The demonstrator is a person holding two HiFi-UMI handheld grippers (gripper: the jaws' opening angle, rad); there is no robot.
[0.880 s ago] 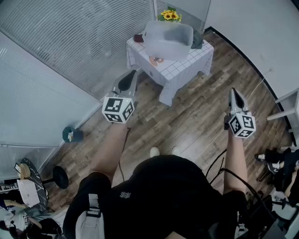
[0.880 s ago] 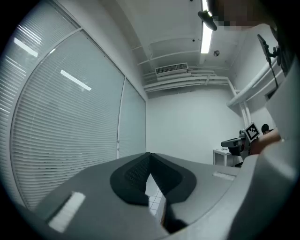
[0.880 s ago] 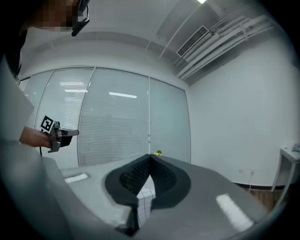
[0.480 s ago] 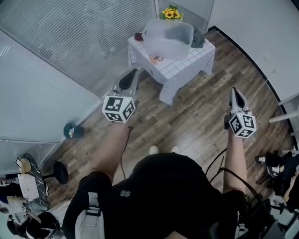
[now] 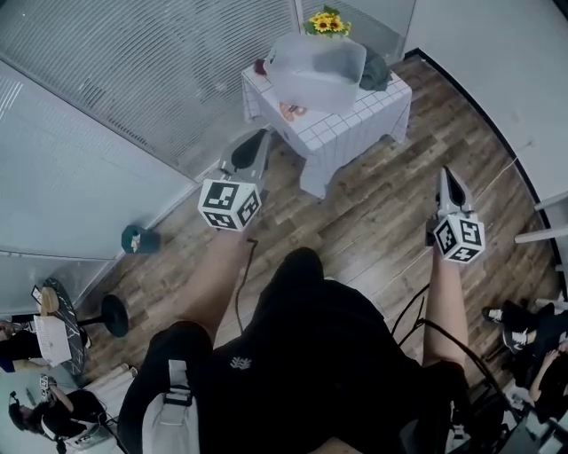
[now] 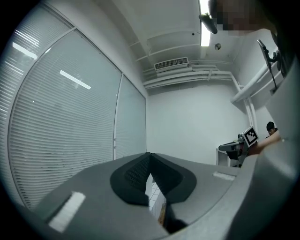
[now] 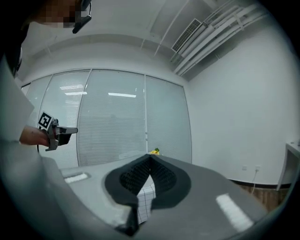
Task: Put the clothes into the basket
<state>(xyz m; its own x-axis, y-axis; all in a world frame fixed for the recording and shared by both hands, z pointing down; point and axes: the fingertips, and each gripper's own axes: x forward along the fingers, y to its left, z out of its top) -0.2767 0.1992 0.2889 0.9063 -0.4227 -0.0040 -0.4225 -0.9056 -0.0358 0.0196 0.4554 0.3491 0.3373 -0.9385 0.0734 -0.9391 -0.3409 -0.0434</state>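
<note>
A translucent basket stands on a small table with a white checked cloth at the far end of the room. Around it on the table lie a dark green garment, a dark red piece and a pink-orange piece. My left gripper hangs in the air short of the table's near left corner, jaws together and empty. My right gripper is over the wooden floor to the right, also shut and empty. The checked cloth shows through the slit under each pair of jaws.
Sunflowers stand behind the basket. Glass walls with blinds run along the left, a white wall along the right. A teal object and a black stool are on the floor at left; gear and a seated person crowd the lower right.
The person has stepped toward the table, one leg now swung forward over the shoes. Both grippers keep their pose and stay shut.
</note>
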